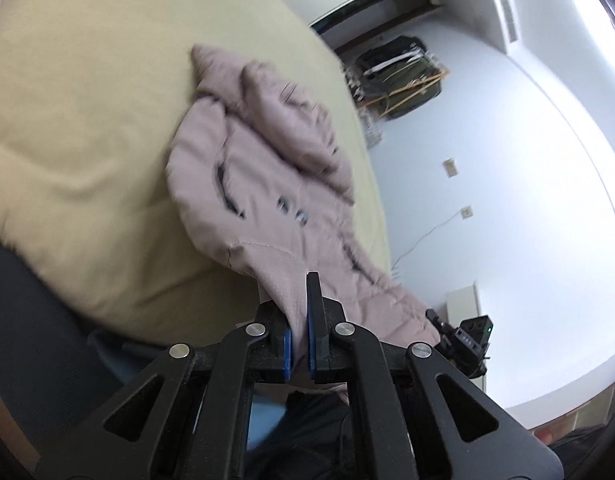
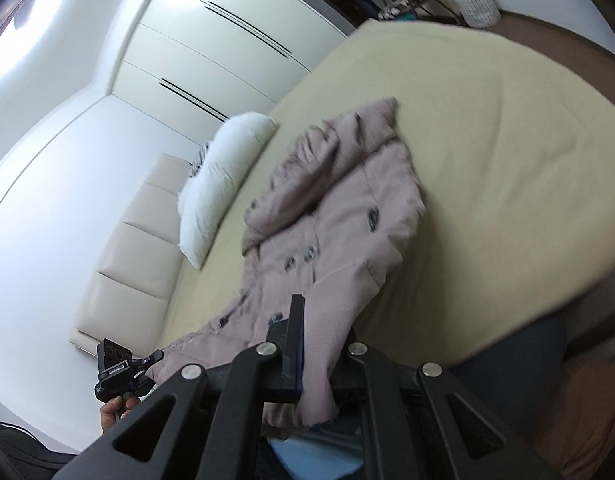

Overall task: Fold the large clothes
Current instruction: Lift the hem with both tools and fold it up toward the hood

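Observation:
A dusty-pink padded coat with dark buttons and a hood lies stretched over the beige bed. My left gripper is shut on one corner of the coat's near edge, fabric pinched between the blue pads. In the right wrist view the same coat runs away from me, hood at the far end. My right gripper is shut on the other near corner; fabric drapes over and hides its right finger. The near edge is lifted off the bed.
A white pillow and a cream padded headboard lie left of the coat. White wardrobe doors stand behind. The other gripper shows at the bed's edge. A dark bag and wall sockets are beyond the bed.

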The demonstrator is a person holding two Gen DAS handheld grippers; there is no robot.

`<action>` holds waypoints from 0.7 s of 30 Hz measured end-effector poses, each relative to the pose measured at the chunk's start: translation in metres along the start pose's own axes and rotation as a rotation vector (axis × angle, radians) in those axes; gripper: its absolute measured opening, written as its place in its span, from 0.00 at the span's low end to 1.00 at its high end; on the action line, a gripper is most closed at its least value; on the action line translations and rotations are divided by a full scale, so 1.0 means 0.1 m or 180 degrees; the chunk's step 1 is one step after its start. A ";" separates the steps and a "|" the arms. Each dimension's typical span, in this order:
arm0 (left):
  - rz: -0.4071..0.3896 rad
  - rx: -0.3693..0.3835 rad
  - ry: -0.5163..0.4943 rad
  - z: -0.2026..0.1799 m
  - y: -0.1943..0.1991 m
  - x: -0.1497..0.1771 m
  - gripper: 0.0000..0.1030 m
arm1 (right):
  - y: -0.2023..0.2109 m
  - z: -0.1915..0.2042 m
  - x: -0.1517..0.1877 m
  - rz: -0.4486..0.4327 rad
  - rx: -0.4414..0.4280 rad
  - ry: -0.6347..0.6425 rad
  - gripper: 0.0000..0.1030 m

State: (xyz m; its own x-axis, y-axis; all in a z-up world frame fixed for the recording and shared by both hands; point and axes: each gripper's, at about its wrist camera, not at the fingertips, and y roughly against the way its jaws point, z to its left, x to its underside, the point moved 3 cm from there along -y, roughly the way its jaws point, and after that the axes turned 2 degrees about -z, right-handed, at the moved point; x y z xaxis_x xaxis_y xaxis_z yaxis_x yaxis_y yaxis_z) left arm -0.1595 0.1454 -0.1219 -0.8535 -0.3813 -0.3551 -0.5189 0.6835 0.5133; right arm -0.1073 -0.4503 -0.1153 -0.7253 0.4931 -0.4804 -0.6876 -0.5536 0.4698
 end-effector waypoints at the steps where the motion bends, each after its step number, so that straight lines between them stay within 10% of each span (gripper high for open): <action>1: -0.0066 0.0048 -0.0004 -0.05 -0.02 -0.13 0.03 | -0.01 0.05 -0.09 -0.0054 -0.0026 0.0036 0.08; 21: -0.0614 -0.0006 -0.0193 -0.43 -1.58 -3.07 0.03 | -1.65 0.29 -2.47 -0.0570 0.0087 0.0242 0.07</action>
State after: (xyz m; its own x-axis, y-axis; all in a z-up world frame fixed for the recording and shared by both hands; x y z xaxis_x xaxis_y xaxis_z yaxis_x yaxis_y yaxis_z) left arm 0.1831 0.1274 -0.0602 -0.7339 -0.4670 -0.4934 -0.6728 0.6002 0.4327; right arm 0.1840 -0.4612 -0.0532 -0.5873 0.5294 -0.6122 -0.8069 -0.4426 0.3913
